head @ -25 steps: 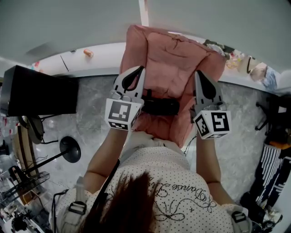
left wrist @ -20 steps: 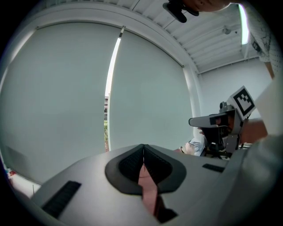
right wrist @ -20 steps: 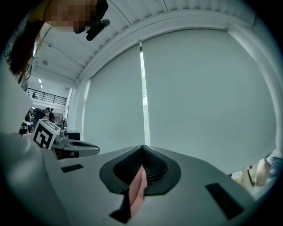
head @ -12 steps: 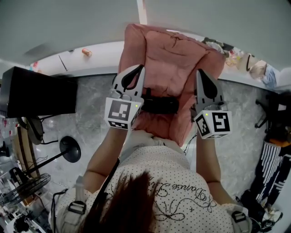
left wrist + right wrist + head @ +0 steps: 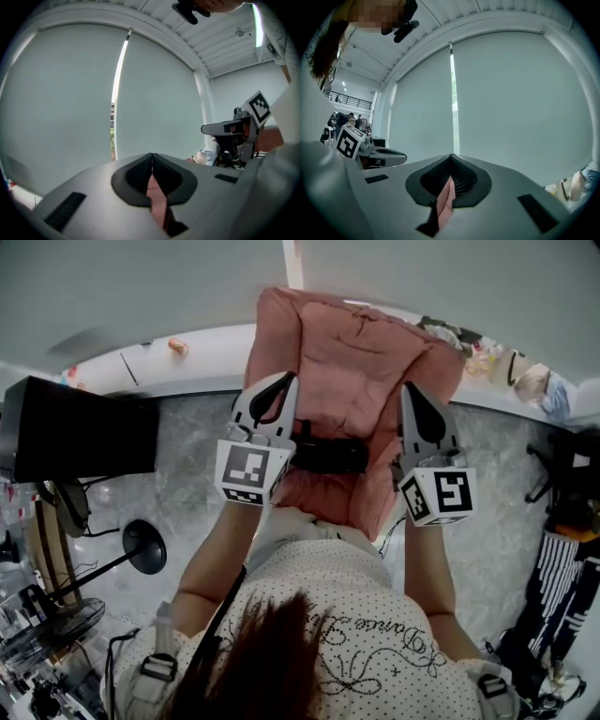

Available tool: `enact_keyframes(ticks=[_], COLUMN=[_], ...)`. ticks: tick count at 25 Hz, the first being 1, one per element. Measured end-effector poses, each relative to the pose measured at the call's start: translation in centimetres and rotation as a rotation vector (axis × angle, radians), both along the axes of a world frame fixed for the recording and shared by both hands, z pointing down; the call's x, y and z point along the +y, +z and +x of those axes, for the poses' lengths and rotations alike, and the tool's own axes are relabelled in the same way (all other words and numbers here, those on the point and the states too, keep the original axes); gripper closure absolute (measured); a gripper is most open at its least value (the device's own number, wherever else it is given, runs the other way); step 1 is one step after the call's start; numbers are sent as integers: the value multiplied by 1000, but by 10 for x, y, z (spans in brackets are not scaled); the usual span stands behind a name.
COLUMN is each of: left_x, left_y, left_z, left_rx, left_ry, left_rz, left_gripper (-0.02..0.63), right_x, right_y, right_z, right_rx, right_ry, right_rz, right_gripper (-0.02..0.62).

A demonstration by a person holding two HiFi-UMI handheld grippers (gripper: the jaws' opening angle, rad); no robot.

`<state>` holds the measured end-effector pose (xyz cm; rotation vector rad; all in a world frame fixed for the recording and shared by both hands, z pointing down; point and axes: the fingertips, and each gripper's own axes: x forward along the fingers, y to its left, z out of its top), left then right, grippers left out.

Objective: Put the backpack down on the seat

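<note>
A pink padded backpack (image 5: pixel 352 381) with a black handle (image 5: pixel 328 457) hangs in front of me in the head view, held up above the grey marble floor. My left gripper (image 5: pixel 291 382) is shut on the bag's left edge, and a fold of pink fabric (image 5: pixel 156 197) shows between its closed jaws. The right gripper (image 5: pixel 407 390) is shut on the bag's right edge, with a pink strip (image 5: pixel 445 199) pinched in its jaws. Both gripper views point up at pale window blinds. No seat is visible in any view.
A black box (image 5: pixel 80 432) stands at the left, with a round-based stand (image 5: pixel 145 545) and cables below it. A white ledge (image 5: pixel 202 352) runs along the wall with a small orange thing (image 5: pixel 177 346). Bags and clutter (image 5: pixel 562 577) line the right side.
</note>
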<state>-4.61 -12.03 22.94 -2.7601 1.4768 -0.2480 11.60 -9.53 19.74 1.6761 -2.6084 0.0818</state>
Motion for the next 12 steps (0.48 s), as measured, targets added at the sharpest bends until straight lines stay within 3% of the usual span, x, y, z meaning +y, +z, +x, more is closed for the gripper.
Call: enact_keyframes(ticks=[12], left_x=[-2], left_y=[-3], left_z=[0], left_rx=[-3], left_ry=[-3], left_rz=[12], left_gripper=[601], right_x=[-1], right_y=[-5], right_z=[-4], right_rx=[16], right_ry=[-14], right_rz=[19], right_gripper=[586])
